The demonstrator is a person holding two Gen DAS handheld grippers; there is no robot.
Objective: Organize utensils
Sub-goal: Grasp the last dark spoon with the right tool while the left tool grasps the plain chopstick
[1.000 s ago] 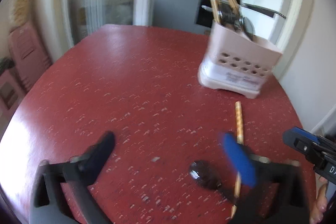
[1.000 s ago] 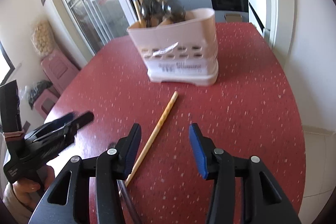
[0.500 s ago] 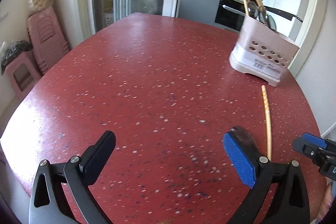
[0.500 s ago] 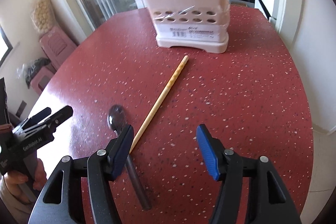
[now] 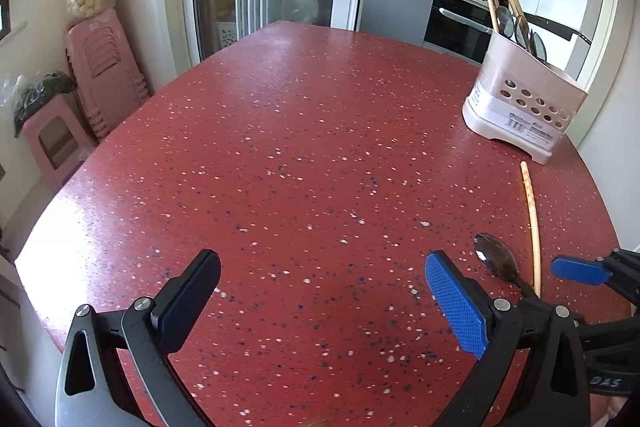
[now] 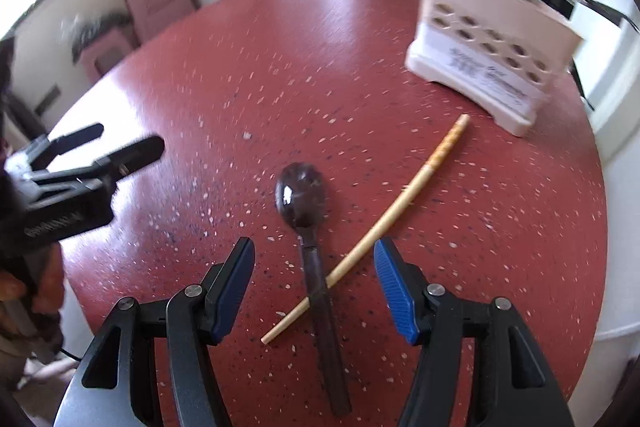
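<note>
**Utensils: one holder filled, two pieces loose**

Utensils stand upright in one pink holder on the red table: chopsticks and dark spoons, too crowded to count. Near the holder's front lie one chopstick and one dark spoon, crossing and touching. Right gripper hangs spread over them, pinching nothing; left gripper is spread, empty.

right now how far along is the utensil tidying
Mostly done: several utensils already stand in the pale pink perforated plastic caddy. In hand: nothing; the right gripper is open, its fingers straddling the spot where the dark long-handled spoon and the slim wooden chopstick cross on the red speckled table. Left: both go into the caddy. The left gripper is open over bare table.
</note>
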